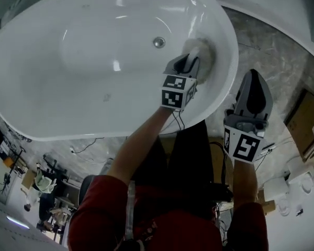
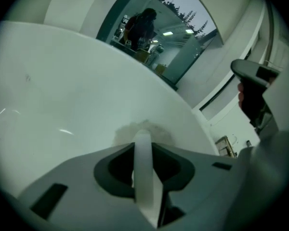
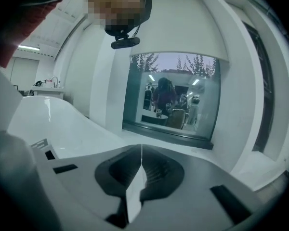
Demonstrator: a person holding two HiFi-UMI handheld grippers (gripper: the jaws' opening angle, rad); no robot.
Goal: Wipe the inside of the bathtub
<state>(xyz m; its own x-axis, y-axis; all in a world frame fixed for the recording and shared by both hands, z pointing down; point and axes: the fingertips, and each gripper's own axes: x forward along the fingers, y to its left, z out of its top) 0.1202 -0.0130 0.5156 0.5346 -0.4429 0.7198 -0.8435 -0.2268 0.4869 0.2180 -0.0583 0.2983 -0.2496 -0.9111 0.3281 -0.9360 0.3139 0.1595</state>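
Observation:
The white bathtub (image 1: 94, 51) fills the upper left of the head view, its drain (image 1: 158, 42) near the middle. My left gripper (image 1: 192, 63) reaches inside the tub's right end, shut on a pale fluffy cloth (image 1: 204, 54) that presses on the inner wall. In the left gripper view the cloth (image 2: 151, 128) bulges past the shut left gripper (image 2: 143, 146) against the tub (image 2: 62, 90). My right gripper (image 1: 254, 80) hangs outside the tub over the floor. In its own view the right gripper (image 3: 141, 160) is shut and empty, with the tub's rim (image 3: 43, 114) to the left.
Grey marbled floor (image 1: 272, 46) surrounds the tub. A cardboard box (image 1: 306, 119) and white fixtures (image 1: 293, 187) stand at the right edge. Cables (image 1: 83, 148) trail below the tub. A glass window (image 3: 171, 100) with people behind it faces the right gripper.

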